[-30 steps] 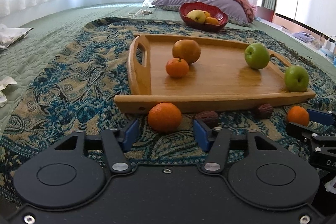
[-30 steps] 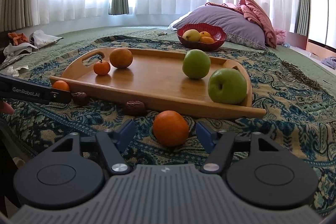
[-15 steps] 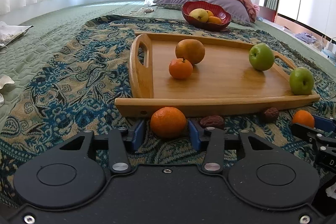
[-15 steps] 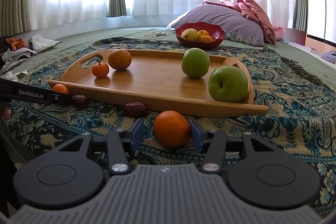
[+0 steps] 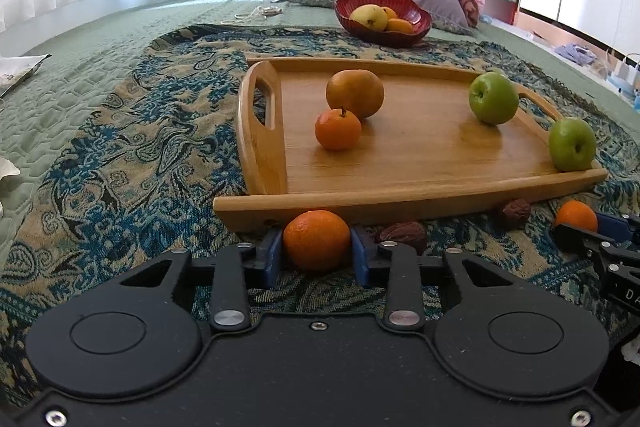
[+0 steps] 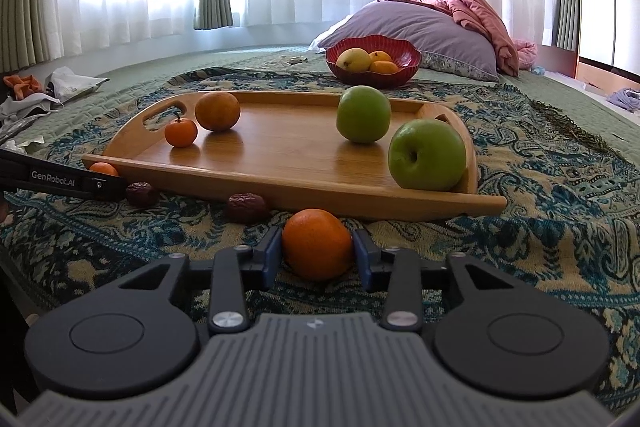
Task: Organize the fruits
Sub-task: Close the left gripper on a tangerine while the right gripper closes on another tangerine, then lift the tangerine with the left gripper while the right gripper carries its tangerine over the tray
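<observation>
An orange (image 5: 316, 239) lies on the patterned blanket just before the wooden tray (image 5: 420, 163). My left gripper (image 5: 317, 253) is closing on it, and both blue pads touch its sides. A second orange (image 6: 317, 243) sits near the tray's front rim in the right wrist view. My right gripper (image 6: 318, 257) is closing on it too, pads against both sides. Both oranges still rest on the blanket. On the tray (image 6: 288, 167) stand a small mandarin (image 6: 181, 133), a larger orange fruit (image 6: 218, 111) and two green apples (image 6: 363, 114) (image 6: 427, 155).
Two dark wrinkled dates (image 6: 246, 207) (image 6: 141, 194) lie on the blanket (image 6: 540, 219) in front of the tray. A red bowl (image 6: 374, 61) holding fruit stands behind it, before a purple pillow (image 6: 424, 35). Crumpled paper (image 6: 60, 87) lies at the far left.
Both grippers' jaws have narrowed from wide apart until the pads meet the oranges. The left gripper has edged forward toward the tray; the right has stayed put.
</observation>
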`<state>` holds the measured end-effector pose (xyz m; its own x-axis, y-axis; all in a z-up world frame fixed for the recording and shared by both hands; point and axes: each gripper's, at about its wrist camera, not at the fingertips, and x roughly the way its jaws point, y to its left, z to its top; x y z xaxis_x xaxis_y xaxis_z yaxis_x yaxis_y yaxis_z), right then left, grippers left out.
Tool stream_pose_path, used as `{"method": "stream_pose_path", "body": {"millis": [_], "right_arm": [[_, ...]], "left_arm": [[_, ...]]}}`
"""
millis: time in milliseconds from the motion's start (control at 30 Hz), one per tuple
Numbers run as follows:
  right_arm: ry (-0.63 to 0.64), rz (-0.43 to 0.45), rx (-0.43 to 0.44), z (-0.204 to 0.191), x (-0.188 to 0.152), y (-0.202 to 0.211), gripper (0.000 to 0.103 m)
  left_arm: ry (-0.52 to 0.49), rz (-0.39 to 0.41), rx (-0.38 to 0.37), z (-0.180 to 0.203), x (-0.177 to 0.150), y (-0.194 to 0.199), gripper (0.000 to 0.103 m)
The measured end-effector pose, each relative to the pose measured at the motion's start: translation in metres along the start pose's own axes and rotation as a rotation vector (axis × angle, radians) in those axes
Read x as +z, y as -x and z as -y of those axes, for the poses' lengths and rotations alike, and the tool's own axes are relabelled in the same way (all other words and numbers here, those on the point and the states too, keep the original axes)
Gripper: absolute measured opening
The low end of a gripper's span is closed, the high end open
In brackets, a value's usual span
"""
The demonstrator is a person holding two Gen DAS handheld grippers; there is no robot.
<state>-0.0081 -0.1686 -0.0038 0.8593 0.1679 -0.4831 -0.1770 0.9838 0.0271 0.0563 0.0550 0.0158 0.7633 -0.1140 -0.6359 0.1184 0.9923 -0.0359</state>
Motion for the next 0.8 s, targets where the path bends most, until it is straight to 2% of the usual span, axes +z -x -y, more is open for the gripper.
{"method": "stream_pose_path", "body": {"millis": [333, 800], "right_arm": [[0.009, 0.005, 0.002, 0.000, 0.001, 0.005, 0.042], [0.021, 0.048, 0.004, -0.003, 0.013, 0.013, 0.042]], "left_arm": [[0.014, -0.017, -0.023, 0.000, 0.005, 0.007, 0.032], [0.013, 0.005, -0.043, 0.007, 0.016, 0.019, 0.032]]}}
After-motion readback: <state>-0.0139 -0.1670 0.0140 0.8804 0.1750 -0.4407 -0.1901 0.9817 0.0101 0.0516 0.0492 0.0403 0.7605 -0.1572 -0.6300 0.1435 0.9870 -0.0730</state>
